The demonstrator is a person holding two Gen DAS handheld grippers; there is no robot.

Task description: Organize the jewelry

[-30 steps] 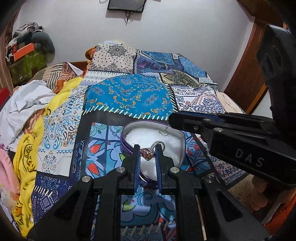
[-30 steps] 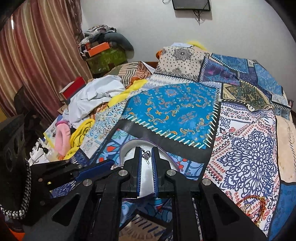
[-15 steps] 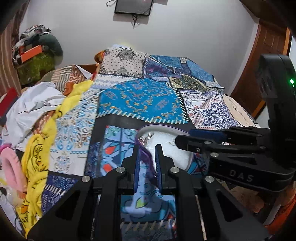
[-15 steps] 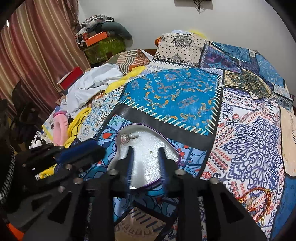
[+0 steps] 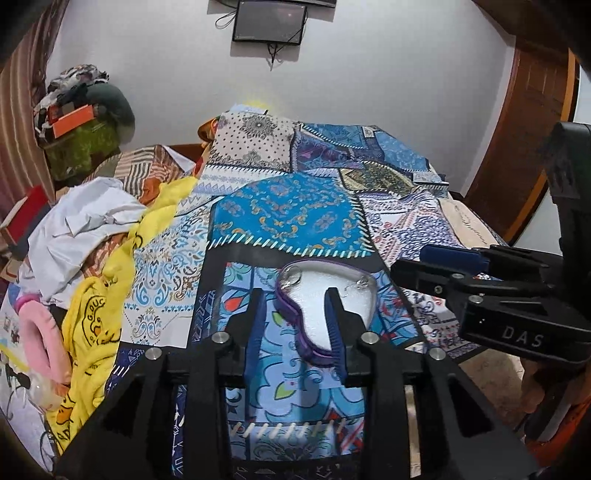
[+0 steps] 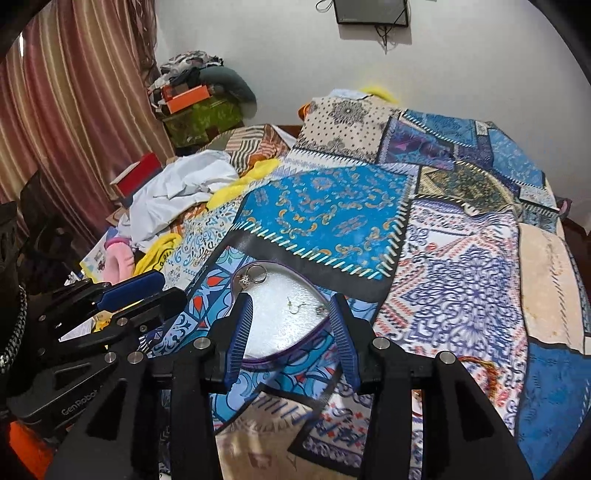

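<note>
Gaping wide, left tool (image 5: 295,306) empty; right tool (image 6: 290,314) likewise, above tray (image 6: 280,332).

The ring (image 6: 254,276) has been released into the tray (image 6: 280,332); both grippers (image 5: 295,314) (image 6: 290,325) have been opened and withdrawn.

One tray (image 6: 280,334), one ring (image 6: 255,276), two earrings (image 6: 306,308)

A lived-in home bedroom: a bed (image 6: 461,258) under a blue patchwork bedspread (image 6: 325,214), loose clothes (image 6: 177,195) heaped along its left edge, striped pink curtains (image 6: 74,110), a wooden door (image 5: 517,147), and a small wall-mounted screen (image 5: 269,20).
</note>
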